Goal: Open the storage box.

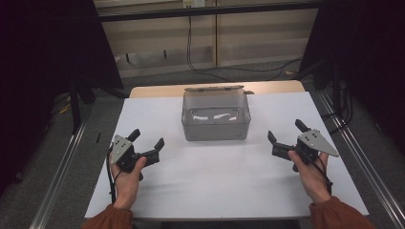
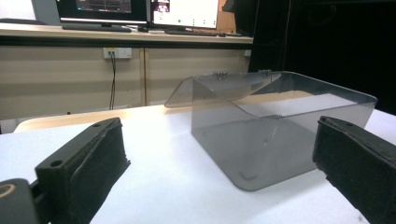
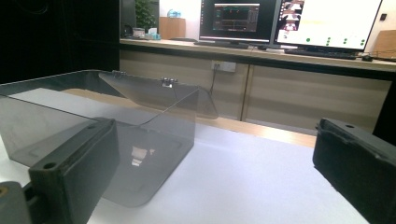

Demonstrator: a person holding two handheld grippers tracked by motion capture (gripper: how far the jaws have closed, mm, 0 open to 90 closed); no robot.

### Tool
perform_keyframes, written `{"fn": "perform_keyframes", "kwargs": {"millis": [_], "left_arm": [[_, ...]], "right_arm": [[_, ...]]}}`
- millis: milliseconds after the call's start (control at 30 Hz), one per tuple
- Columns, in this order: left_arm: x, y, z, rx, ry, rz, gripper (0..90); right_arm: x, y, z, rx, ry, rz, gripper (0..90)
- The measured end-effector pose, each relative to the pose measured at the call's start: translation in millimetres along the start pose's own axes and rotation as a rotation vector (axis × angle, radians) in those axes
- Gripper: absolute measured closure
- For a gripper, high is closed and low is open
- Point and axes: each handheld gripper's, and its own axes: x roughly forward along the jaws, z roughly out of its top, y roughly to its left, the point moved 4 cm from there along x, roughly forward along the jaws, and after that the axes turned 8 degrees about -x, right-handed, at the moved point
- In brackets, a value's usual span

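Observation:
A clear grey plastic box (image 1: pixel 216 119) stands at the middle back of the white table (image 1: pixel 219 176), its hinged lid (image 1: pixel 213 88) swung open toward the far side. The box looks empty inside. My left gripper (image 1: pixel 146 139) rests at the left front, held by a hand, jaws wide apart with nothing between them. My right gripper (image 1: pixel 285 131) sits at the right front, also open and empty. In the left gripper view the box (image 2: pixel 280 126) lies ahead between the jaws, to the right. In the right gripper view the box (image 3: pixel 93 126) lies ahead to the left.
The white sheet covers a wooden tabletop (image 1: pixel 157 90) that shows at the far edge. Metal rails (image 1: pixel 62 167) run along both sides of the table. Monitors (image 3: pixel 289 21) and a bench stand beyond the far side. Cables (image 1: pixel 200 62) hang by the back wall.

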Motion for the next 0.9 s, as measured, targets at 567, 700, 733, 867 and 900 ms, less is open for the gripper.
{"fn": "perform_keyframes", "kwargs": {"millis": [567, 700, 733, 867, 900], "left_arm": [[-20.2, -1.0, -18.4, 0.029, 0.028, 0.061, 2.5], [-24.9, -5.2, -21.8, 0.036, 0.041, 0.058, 2.5], [-27.1, -6.3, -22.8, 0.036, 0.044, 0.057, 2.5], [-35.3, -10.1, -27.4, 0.043, 0.049, 0.076, 2.5], [-35.5, -10.0, -27.0, 0.039, 0.045, 0.065, 2.5]], "right_arm": [[-39.2, -5.9, -15.6, -0.015, 0.027, -0.041, 0.0], [-49.8, -6.4, -22.1, -0.029, 0.038, -0.058, 0.0], [-52.7, -5.4, -24.3, -0.033, 0.042, -0.063, 0.0], [-63.0, -2.9, -25.3, -0.042, 0.030, -0.073, 0.0], [-65.2, -2.2, -26.6, -0.043, 0.033, -0.071, 0.0]]}}
